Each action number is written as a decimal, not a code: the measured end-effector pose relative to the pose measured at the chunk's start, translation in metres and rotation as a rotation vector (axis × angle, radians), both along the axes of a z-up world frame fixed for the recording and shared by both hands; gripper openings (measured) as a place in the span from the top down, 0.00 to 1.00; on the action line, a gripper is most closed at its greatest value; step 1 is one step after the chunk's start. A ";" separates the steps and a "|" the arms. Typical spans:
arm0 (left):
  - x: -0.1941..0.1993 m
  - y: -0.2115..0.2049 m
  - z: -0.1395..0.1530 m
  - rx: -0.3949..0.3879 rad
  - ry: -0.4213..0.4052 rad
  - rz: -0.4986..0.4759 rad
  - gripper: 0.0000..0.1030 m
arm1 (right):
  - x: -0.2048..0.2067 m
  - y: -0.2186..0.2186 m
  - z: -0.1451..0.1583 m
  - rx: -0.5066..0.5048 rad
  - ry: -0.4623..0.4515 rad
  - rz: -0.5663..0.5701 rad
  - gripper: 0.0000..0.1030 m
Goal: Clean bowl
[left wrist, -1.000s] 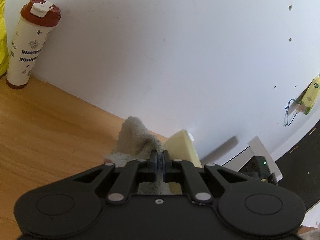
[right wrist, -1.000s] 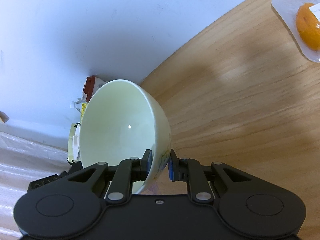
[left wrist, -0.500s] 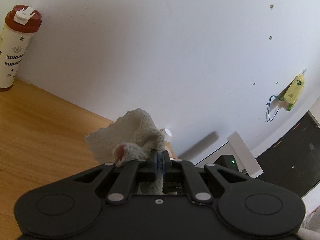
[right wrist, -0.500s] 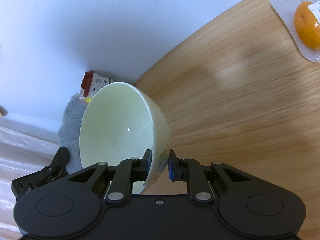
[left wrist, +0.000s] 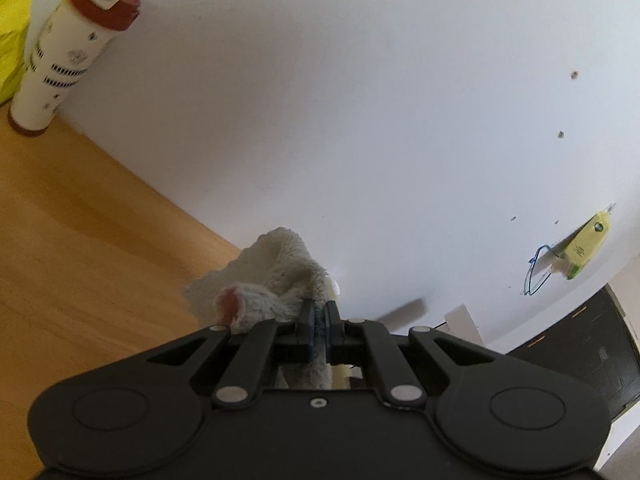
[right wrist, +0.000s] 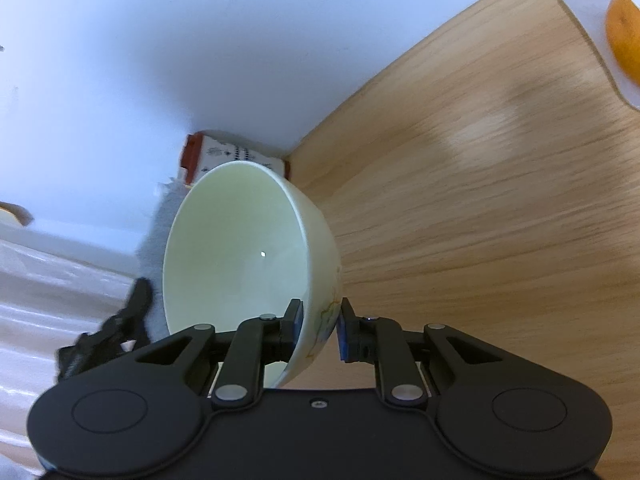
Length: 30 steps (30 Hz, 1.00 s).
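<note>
My right gripper (right wrist: 319, 326) is shut on the rim of a pale cream bowl (right wrist: 240, 256) and holds it tilted on its side above the wooden table (right wrist: 480, 208), its inside facing left. My left gripper (left wrist: 319, 316) is shut on a fluffy off-white cloth (left wrist: 276, 276) with a red spot on one fold. In the right wrist view the cloth (right wrist: 154, 236) and the left gripper's dark body (right wrist: 108, 328) sit just left of the bowl's rim. In the left wrist view only a sliver of the bowl (left wrist: 333, 286) shows behind the cloth.
A white bottle with a red cap (left wrist: 68, 52) stands by the white wall at the table's back; it also shows behind the bowl (right wrist: 224, 156). A yellow bag (left wrist: 12, 20) lies at far left. A tray with an orange fruit (right wrist: 624, 36) sits at the right.
The left gripper with the cloth has come up beside the bowl's open side. The right gripper has kept hold of the bowl and shifted only slightly.
</note>
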<state>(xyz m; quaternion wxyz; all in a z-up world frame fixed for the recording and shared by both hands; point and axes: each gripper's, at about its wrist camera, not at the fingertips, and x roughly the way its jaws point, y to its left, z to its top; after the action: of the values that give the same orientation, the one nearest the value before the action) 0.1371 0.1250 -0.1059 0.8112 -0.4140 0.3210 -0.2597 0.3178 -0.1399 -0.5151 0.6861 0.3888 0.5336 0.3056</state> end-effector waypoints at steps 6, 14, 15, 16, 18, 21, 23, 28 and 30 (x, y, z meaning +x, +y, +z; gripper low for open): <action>0.002 0.000 -0.005 -0.025 0.012 0.008 0.96 | 0.018 0.011 0.002 -0.003 -0.009 0.018 0.81; 0.011 -0.005 -0.015 -0.024 0.048 0.001 0.96 | 0.007 0.013 0.036 -0.026 -0.046 0.026 0.81; 0.013 -0.006 -0.017 -0.022 0.060 -0.006 0.96 | 0.009 0.015 0.037 -0.033 -0.052 0.029 0.81; 0.015 -0.007 -0.020 -0.019 0.073 -0.013 0.96 | 0.012 0.017 0.037 -0.040 -0.057 0.034 0.81; 0.017 -0.009 -0.025 -0.002 0.091 -0.021 0.97 | 0.016 0.023 0.038 -0.054 -0.066 0.045 0.81; 0.018 -0.010 -0.029 0.012 0.104 -0.027 0.97 | 0.020 0.034 0.039 -0.075 -0.076 0.065 0.81; 0.019 -0.012 -0.032 0.022 0.117 -0.040 0.96 | 0.008 0.021 0.064 -0.094 -0.087 0.078 0.82; 0.021 -0.022 -0.032 -0.003 0.121 -0.069 0.97 | -0.001 -0.003 0.109 -0.142 -0.094 0.100 0.84; 0.021 -0.030 -0.028 0.023 0.122 -0.089 0.96 | -0.013 -0.017 0.133 -0.183 -0.077 0.119 0.84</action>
<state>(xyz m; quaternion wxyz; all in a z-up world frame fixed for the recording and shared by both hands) 0.1580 0.0947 -0.1343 0.7825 -0.4051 0.3909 -0.2659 0.3053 -0.1566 -0.3820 0.7192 0.2803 0.5548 0.3104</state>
